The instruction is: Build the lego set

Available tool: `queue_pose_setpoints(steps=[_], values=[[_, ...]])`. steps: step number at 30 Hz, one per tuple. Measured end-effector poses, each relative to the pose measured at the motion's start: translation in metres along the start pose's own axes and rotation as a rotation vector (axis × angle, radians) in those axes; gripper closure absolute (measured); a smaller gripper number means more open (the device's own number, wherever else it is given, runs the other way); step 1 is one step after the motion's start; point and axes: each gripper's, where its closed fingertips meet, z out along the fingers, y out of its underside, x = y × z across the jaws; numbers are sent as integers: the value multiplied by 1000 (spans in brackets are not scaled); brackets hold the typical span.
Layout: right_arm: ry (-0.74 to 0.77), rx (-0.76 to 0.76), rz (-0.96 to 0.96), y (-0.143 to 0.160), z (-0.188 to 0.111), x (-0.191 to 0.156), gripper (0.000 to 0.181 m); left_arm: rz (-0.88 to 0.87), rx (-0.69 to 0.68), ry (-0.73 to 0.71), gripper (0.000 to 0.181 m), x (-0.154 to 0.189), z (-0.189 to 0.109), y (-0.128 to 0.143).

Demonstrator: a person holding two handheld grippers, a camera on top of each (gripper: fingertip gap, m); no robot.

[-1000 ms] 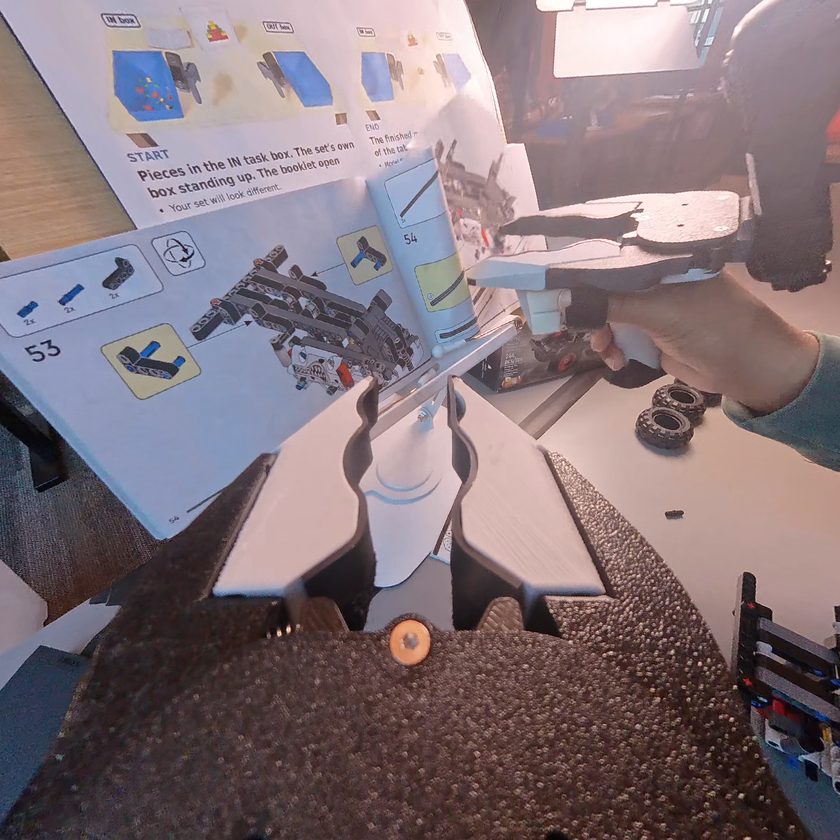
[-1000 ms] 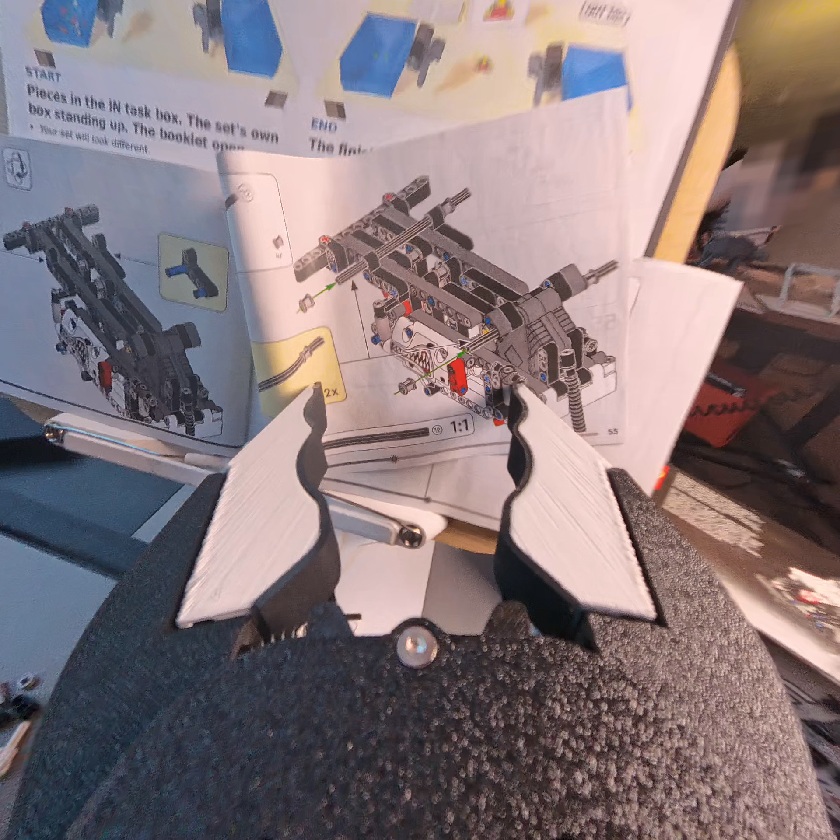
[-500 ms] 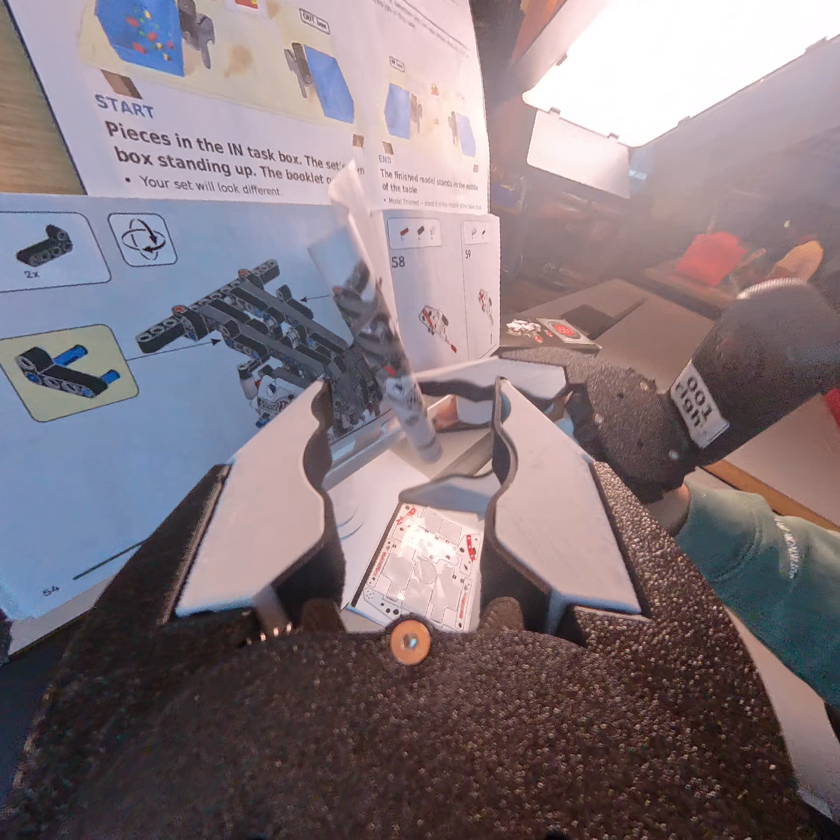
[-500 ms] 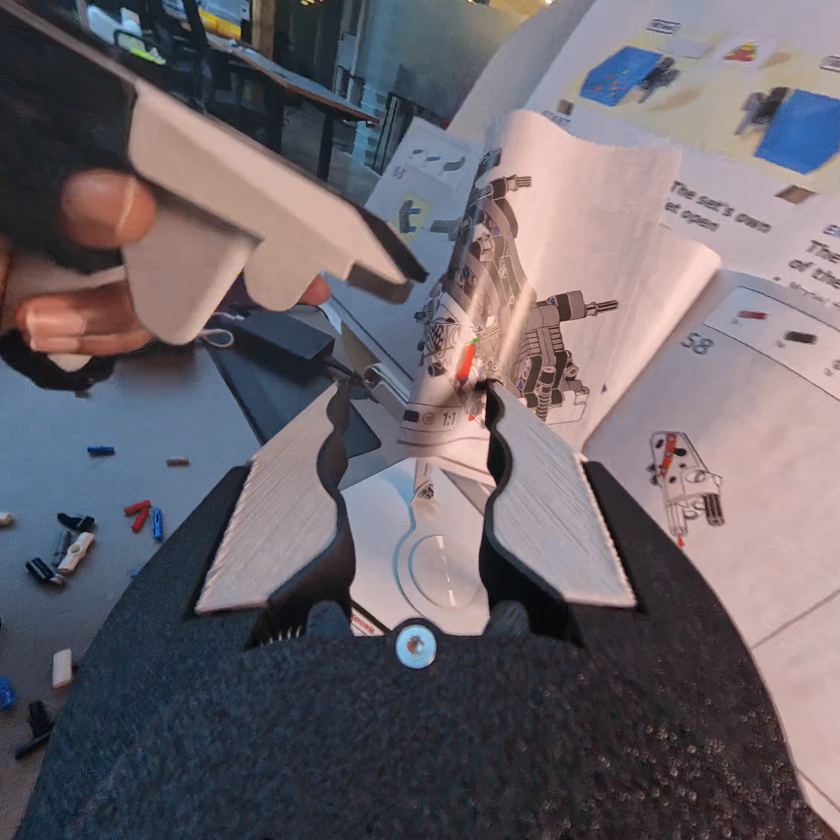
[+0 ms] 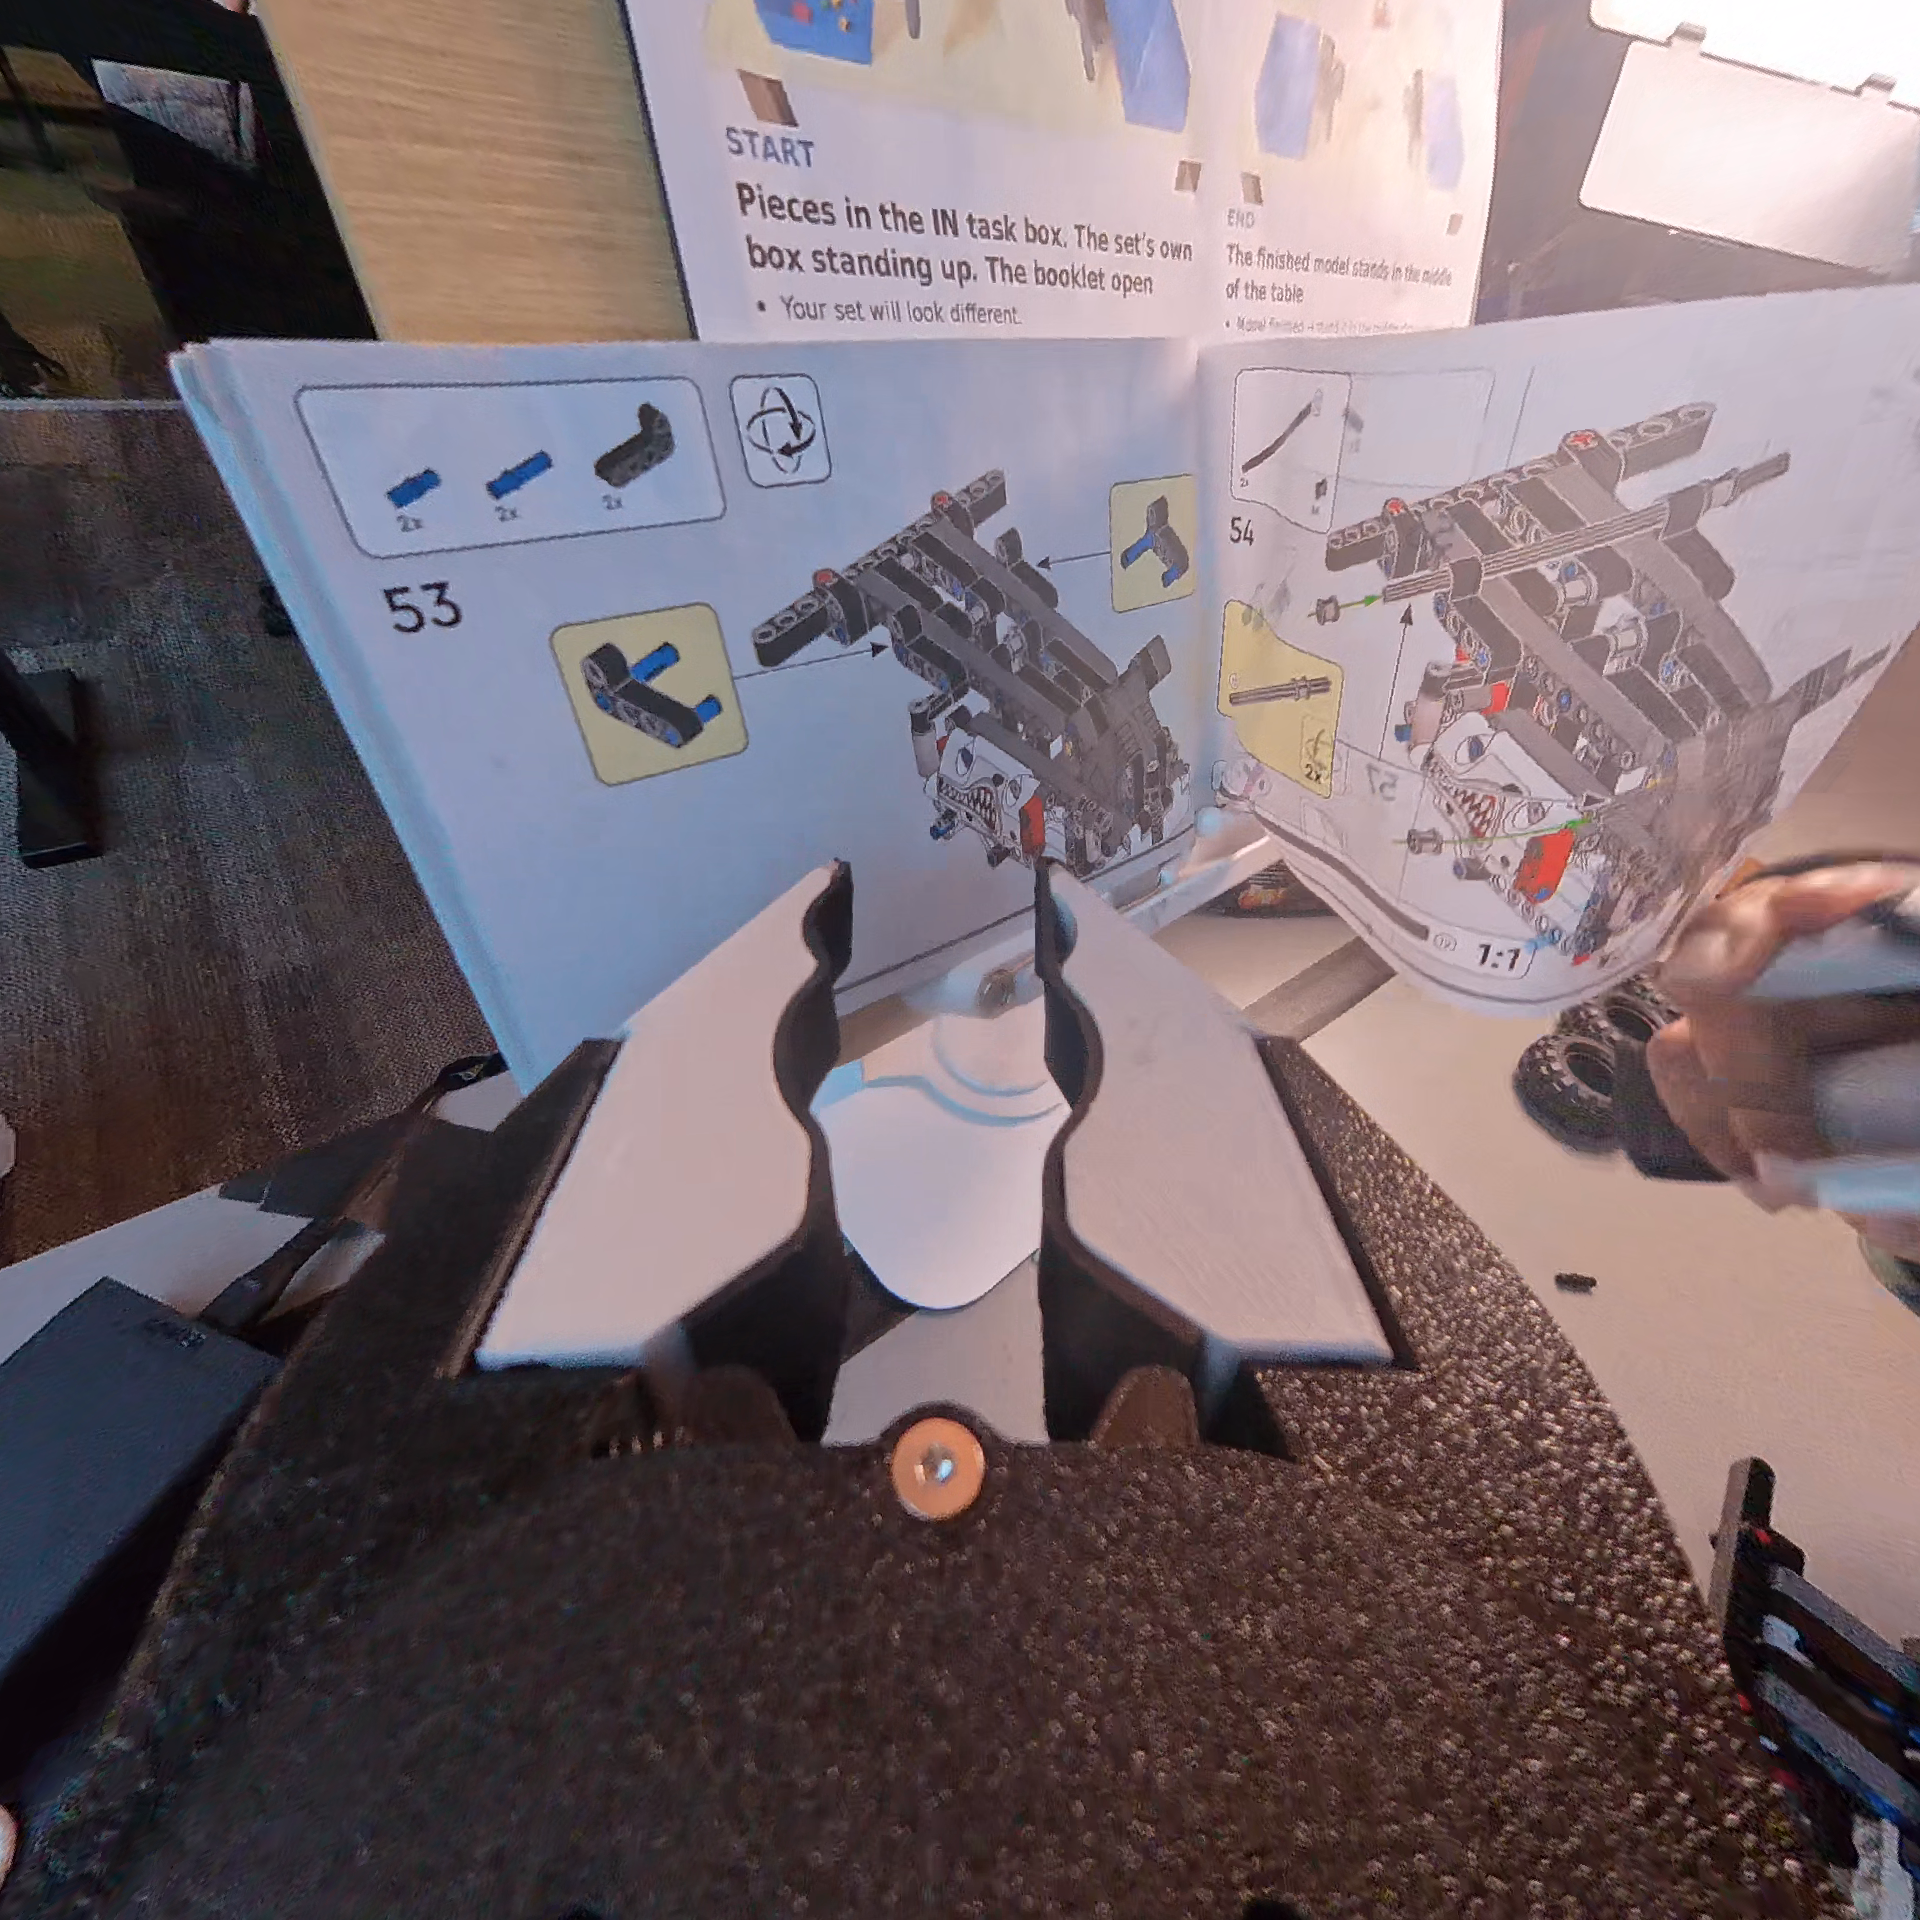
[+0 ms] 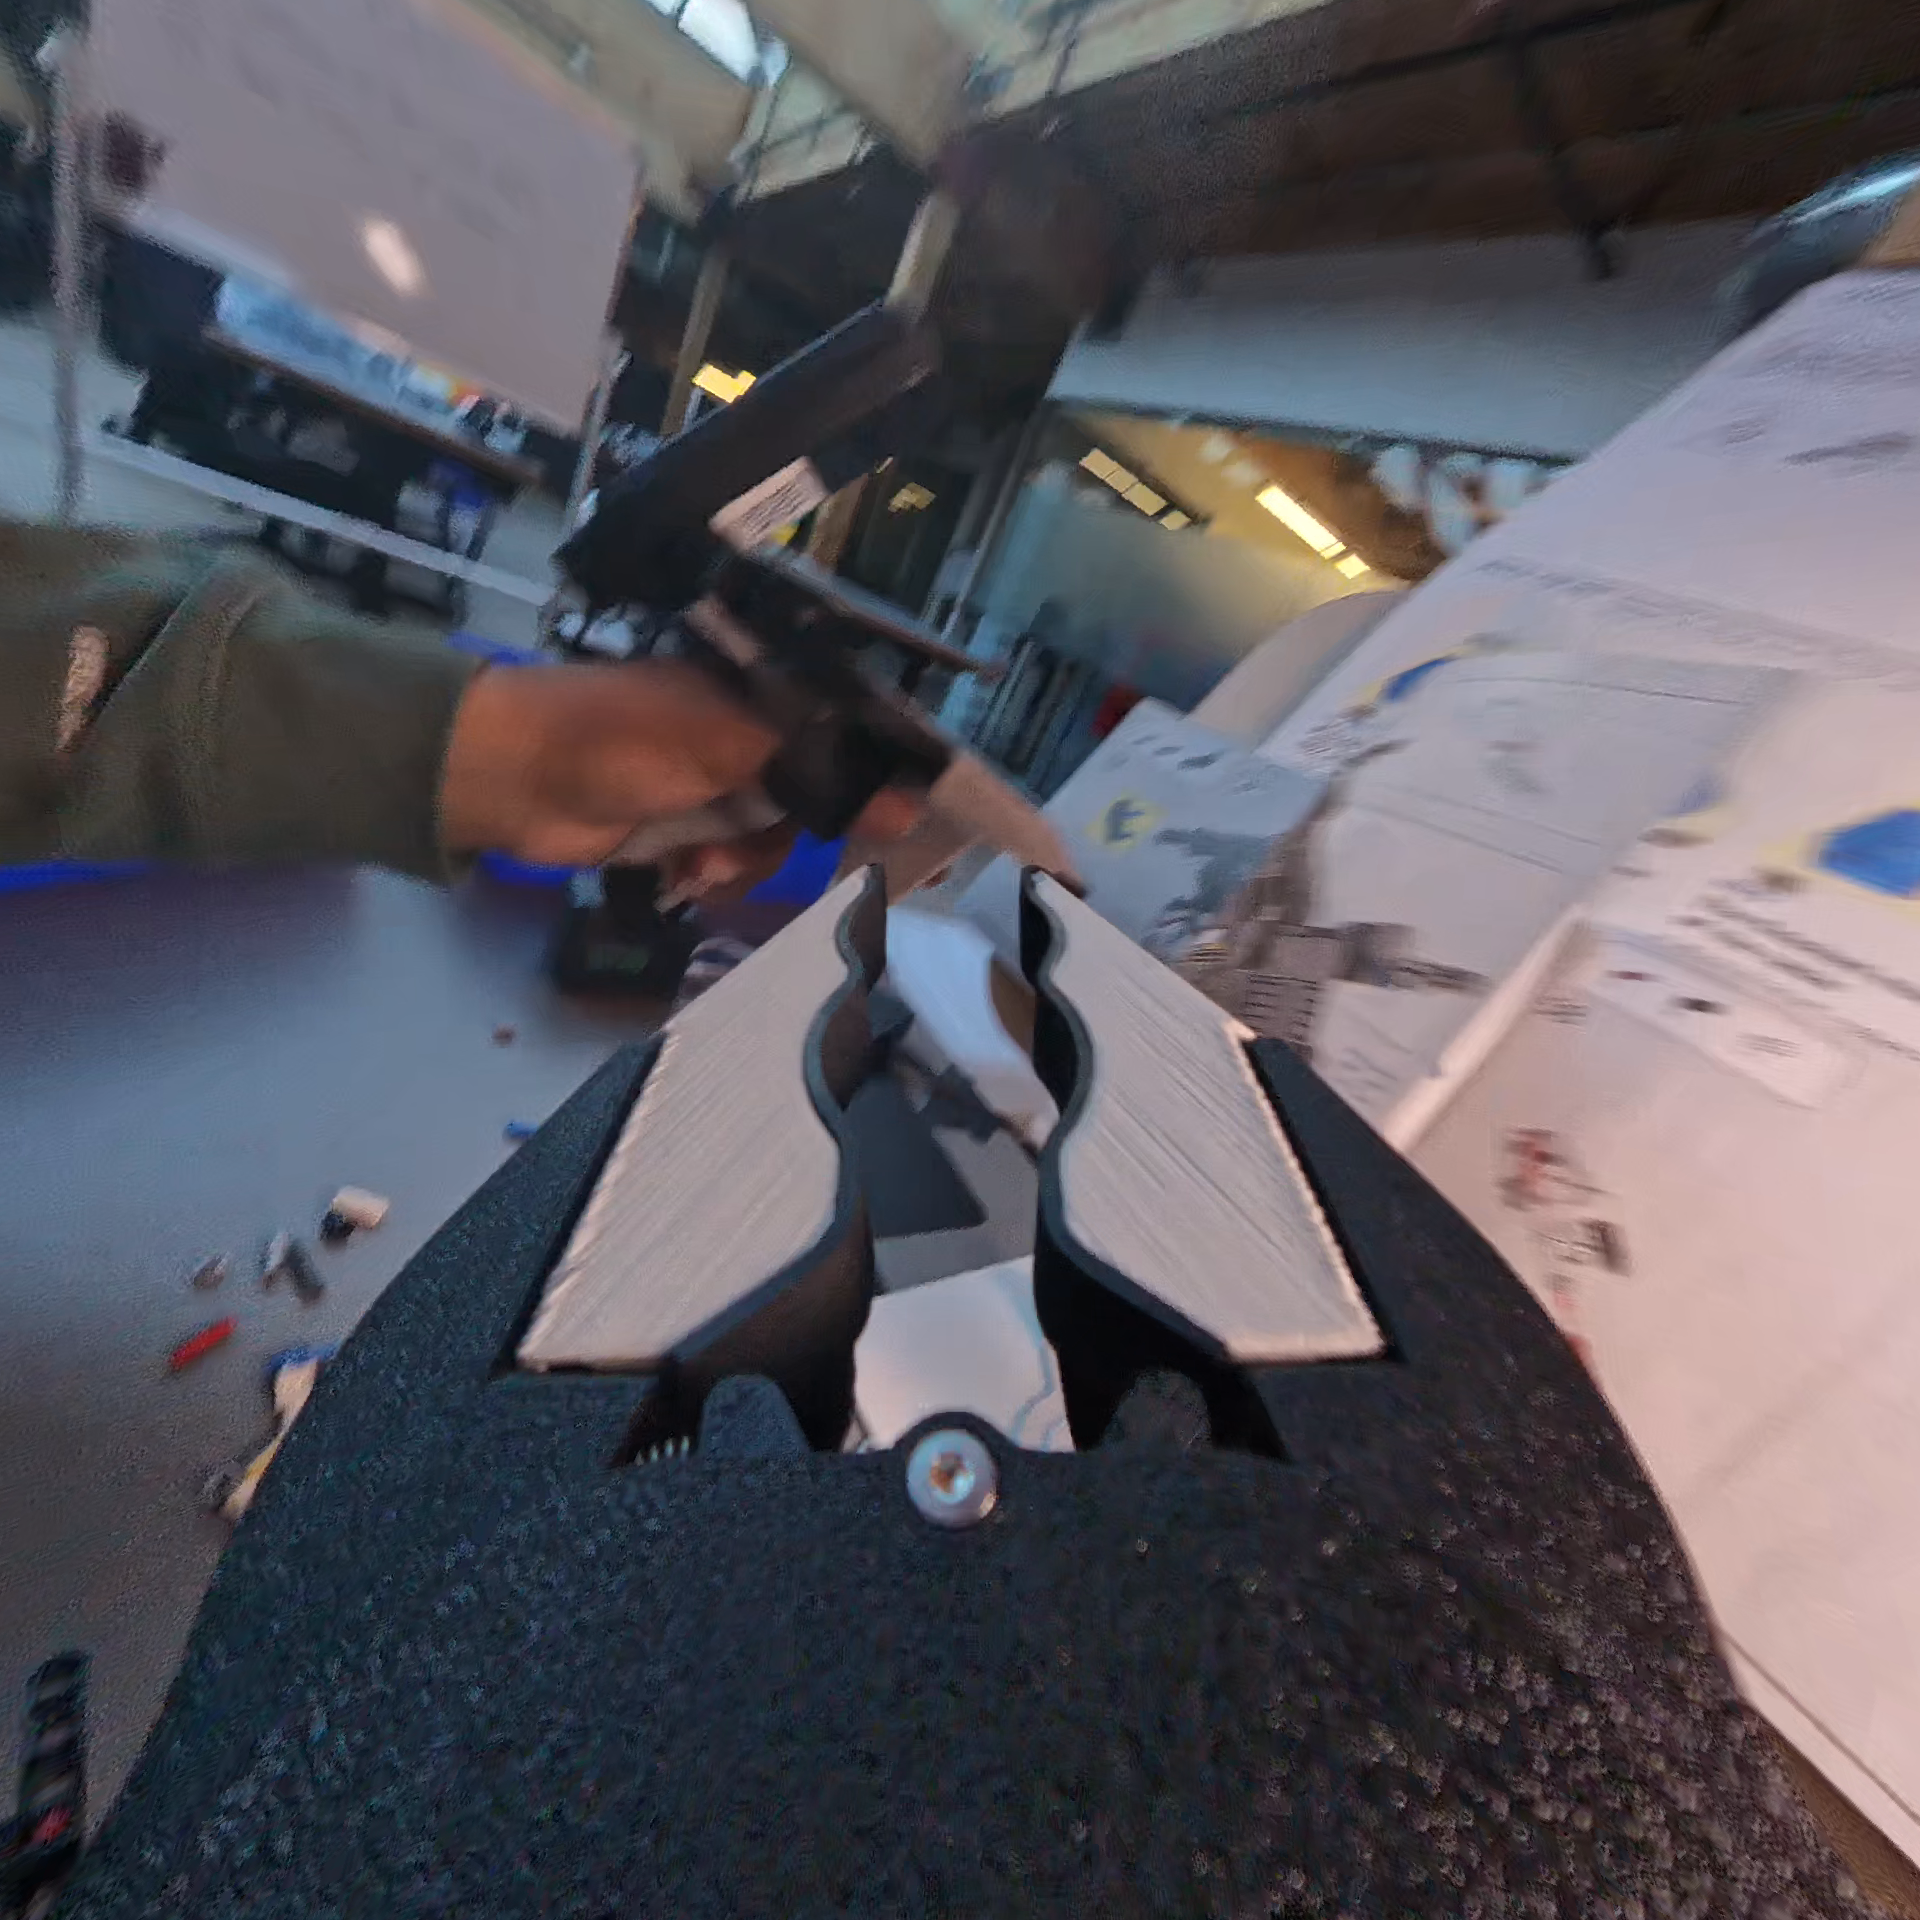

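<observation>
Left hand-held gripper (image 5: 940, 883): jaws apart, nothing between them; it points at the open booklet.
Booklet (image 5: 727, 644): stands upright on a white stand (image 5: 935, 1143) just past the left fingertips, open to two pages of building steps; the right page (image 5: 1538, 707) curls forward and downward at its lower edge.
Right hand-held gripper (image 6: 951, 888): jaws a little apart, holding nothing; it looks across the surface from the booklet's right side. In the left view only a blurred hand (image 5: 1745, 1039) gripping it shows at the right edge, just under the curled page.
Poster (image 5: 1039, 187): an instruction sheet stands behind the booklet, its top cut off.
Lego model (image 5: 1808, 1662): a dark, partly built frame at the lower right corner, near the left gripper's body, mostly out of frame.
Tyres (image 5: 1590, 1070): black, on the surface (image 5: 1558, 1403) beneath the curled page, partly hidden by the hand.
Loose pieces (image 6: 281, 1278): small red, blue, white and dark bits scattered on the surface left of the right gripper.
Hard to make out: the right view is heavily smeared; the pages there are unreadable.
</observation>
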Motion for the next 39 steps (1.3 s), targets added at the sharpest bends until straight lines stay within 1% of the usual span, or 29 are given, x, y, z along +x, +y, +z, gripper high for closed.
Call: queue_pose_setpoints(steps=[1,2,3,5,6,7,8,10,12,14,16,18,20,23,25,27,29,31,36,39], values=[[116,105,23,-20,-19,24,168,1,0,7,145,0,-4,2],[214,207,50,-37,-41,46,175,11,2,7,145,0,-8,4],[285,262,89,-46,-59,64,176,22,5,7,145,1,-12,6],[402,316,173,-49,-87,96,174,34,9,16,144,5,-18,11],[469,310,209,-42,-95,111,176,39,13,20,144,9,-20,13],[530,255,231,-27,-95,124,176,45,22,24,144,12,-23,13],[562,172,245,-9,-89,132,176,51,38,30,144,17,-24,12],[557,-46,239,32,-61,134,173,55,77,36,143,28,-29,8],[510,-221,140,58,-28,125,164,54,169,11,144,34,-40,-6],[480,-348,55,72,1,118,161,61,319,-70,152,35,-65,-29],[436,-431,27,78,28,110,151,77,419,-104,155,41,-89,-46],[420,-497,2,84,50,103,129,86,447,-84,156,54,-102,-53],[433,-542,-21,90,64,99,115,99,448,-50,157,68,-106,-55],[453,-539,-56,89,77,94,111,139,389,-24,159,79,-95,-46],[456,-535,-53,87,82,91,110,109,274,6,157,77,-73,-27],[460,-549,-50,88,84,92,111,66,211,6,156,65,-52,-11],[453,-548,-39,88,84,92,112,55,140,-29,154,45,-31,7],[437,-545,-43,87,84,91,111,44,104,-41,152,30,-14,18],[395,-526,-51,83,79,86,111,75,71,-101,149,5,10,22],[389,-506,-48,81,65,84,113,93,36,-117,148,-3,16,27]])
